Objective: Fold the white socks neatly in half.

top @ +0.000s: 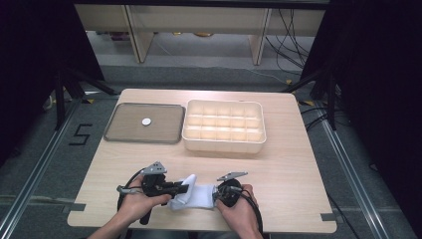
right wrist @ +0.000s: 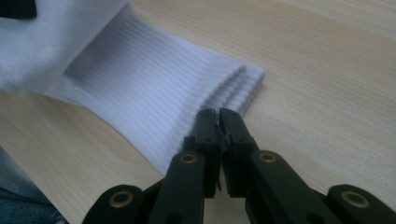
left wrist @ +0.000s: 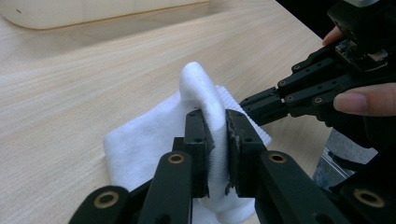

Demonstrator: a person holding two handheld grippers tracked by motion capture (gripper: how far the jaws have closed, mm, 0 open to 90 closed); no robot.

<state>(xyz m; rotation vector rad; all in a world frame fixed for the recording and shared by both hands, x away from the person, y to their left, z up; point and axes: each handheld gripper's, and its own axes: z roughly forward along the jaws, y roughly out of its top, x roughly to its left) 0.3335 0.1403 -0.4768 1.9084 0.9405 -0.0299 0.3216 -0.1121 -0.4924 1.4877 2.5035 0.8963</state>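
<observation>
left tongs (left wrist: 217, 140): clamped on a raised fold of the white sock (left wrist: 154, 144)
right tongs (right wrist: 218, 122): together at the ribbed cuff (right wrist: 187, 93), grip unclear
risk: cuff slips free on the surface (top: 278, 164) if the pull is uneven

Your left gripper (top: 183, 189) has the sock's (top: 199, 196) raised fold between its fingers; your right gripper (top: 217, 195) fingers sit at its cuff. Beyond them lie tray (top: 115, 128) and compartment box (top: 223, 144).

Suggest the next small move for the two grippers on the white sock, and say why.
Probably carry the pinched fold across toward the ribbed cuff. The left gripper is shut on a raised fold of the white sock, while the right gripper pins the cuff edge near the table, so the sock looks anchored for folding.
</observation>
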